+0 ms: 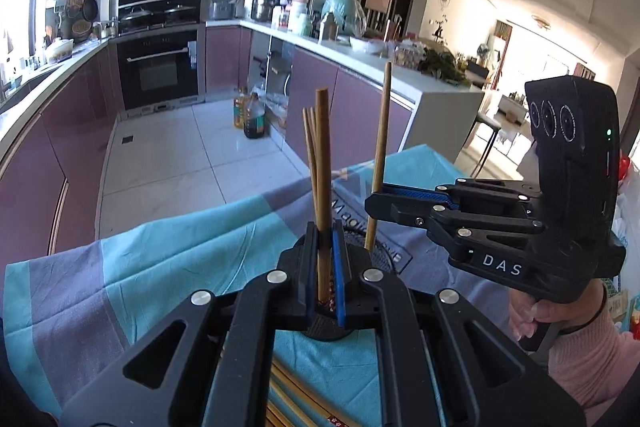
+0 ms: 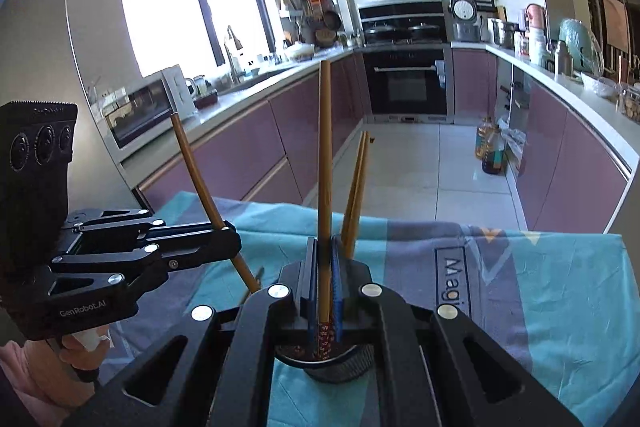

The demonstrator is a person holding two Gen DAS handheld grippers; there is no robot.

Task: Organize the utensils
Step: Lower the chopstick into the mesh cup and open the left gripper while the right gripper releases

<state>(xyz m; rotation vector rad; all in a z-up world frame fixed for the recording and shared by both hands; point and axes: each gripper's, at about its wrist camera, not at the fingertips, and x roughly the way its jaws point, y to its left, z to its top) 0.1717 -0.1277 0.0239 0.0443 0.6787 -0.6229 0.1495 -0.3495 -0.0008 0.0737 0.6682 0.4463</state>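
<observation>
My left gripper [image 1: 325, 239] is shut on one brown chopstick [image 1: 322, 167] that stands upright above a dark round mesh holder [image 1: 385, 254]. Several thinner chopsticks [image 1: 310, 147] stick up from the holder just behind it. To the right, my right gripper [image 1: 374, 205] is shut on a second upright chopstick [image 1: 382, 131]. In the right wrist view the right gripper [image 2: 324, 255] clamps its chopstick [image 2: 325, 147] over the holder [image 2: 340, 367], beside two leaning chopsticks [image 2: 356, 187]. The left gripper [image 2: 230, 235] holds a tilted chopstick [image 2: 196, 167].
A teal and grey-blue cloth [image 1: 160, 259] covers the table. More chopsticks [image 1: 288, 387] lie on it near the front edge. A hand in a pink sleeve [image 1: 576, 347] holds the right gripper. Beyond the table are a tiled floor, oil bottles [image 1: 252, 115] and purple kitchen cabinets.
</observation>
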